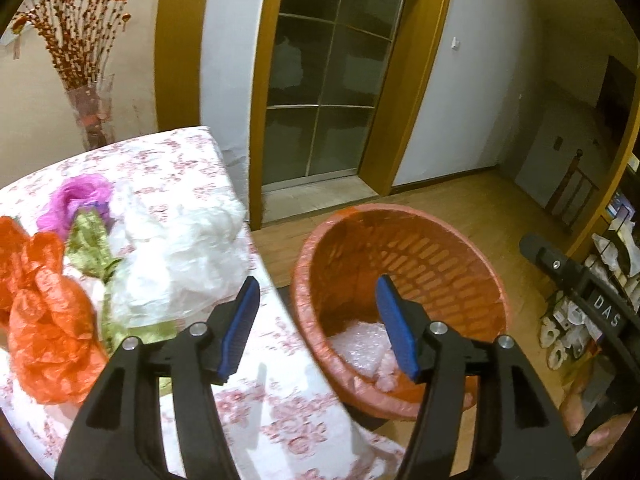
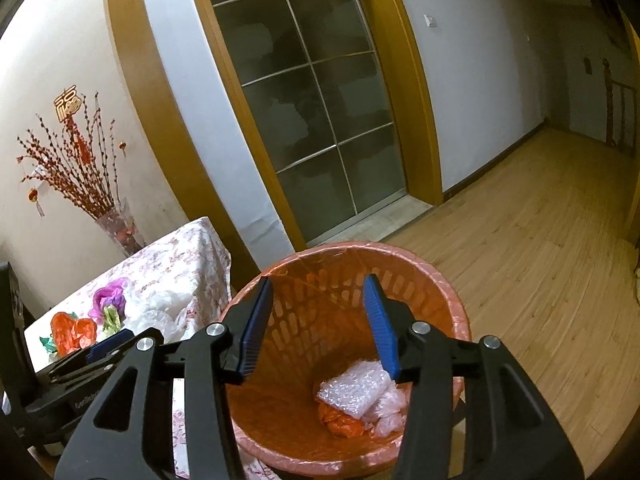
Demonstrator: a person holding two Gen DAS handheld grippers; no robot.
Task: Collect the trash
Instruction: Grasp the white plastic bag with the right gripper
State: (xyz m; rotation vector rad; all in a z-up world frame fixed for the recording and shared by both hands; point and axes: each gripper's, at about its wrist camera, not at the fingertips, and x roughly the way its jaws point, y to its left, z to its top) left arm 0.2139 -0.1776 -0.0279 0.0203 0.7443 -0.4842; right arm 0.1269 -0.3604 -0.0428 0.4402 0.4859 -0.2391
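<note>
Right wrist view: right gripper [image 2: 318,320] released above bin [image 2: 440,276]. Left gripper [image 1: 316,320] released; approach white bag [image 1: 180,256] on bench [image 1: 276,380] left of the bin, clench crumpled bulk.

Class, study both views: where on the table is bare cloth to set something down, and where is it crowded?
Bare: the tablecloth strip between the white plastic bags and the bin-side edge. Crowded: white, orange bag and purple bag clustered together.

White letters "DAS" stand on the right gripper [image 1: 568,276] body.
</note>
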